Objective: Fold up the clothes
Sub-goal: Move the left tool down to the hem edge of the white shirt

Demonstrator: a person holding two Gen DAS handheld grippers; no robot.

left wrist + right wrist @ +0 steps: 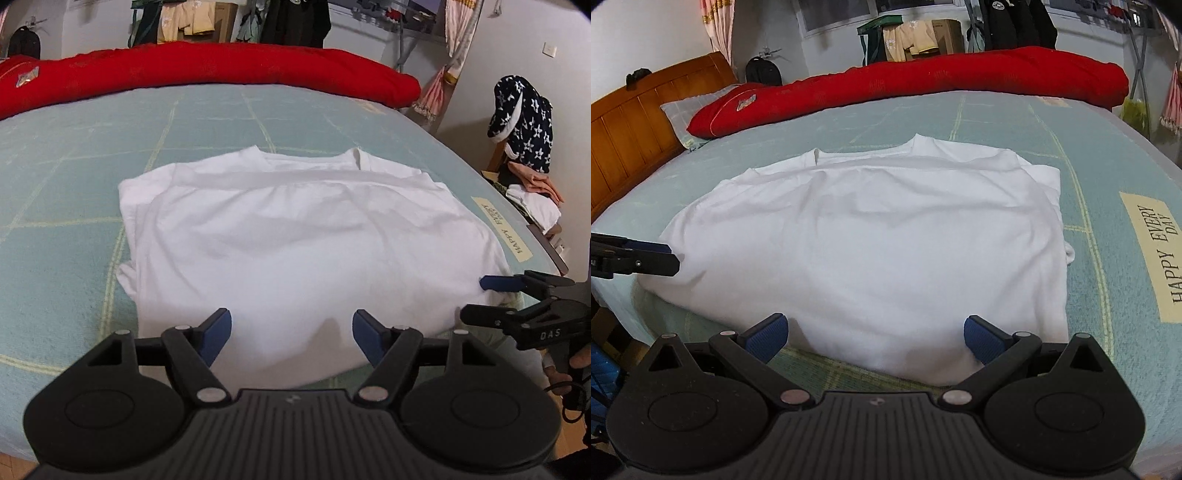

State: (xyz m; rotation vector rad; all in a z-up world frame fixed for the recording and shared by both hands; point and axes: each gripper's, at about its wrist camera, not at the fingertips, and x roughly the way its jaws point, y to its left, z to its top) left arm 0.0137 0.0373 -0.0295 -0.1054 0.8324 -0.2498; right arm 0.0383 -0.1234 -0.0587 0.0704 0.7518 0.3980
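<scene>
Lying flat on the pale green bed (55,206), the white shirt (295,236) is folded, its collar toward a red quilt (221,70) along the far side. Both tongs stand apart over the shirt's near edge, gripping nothing: the left tongs (291,338) by one corner, the right tongs (875,338) by the other.

"HAPPY EVERY DAY" is printed in dark capitals on a cream label (1152,254) sewn onto the light green bedspread (997,114), at the right side of the bed. The same label (502,234) is seen in the left wrist view. "DAS" is marked in pale letters on the black body of the right gripper (471,299).
</scene>
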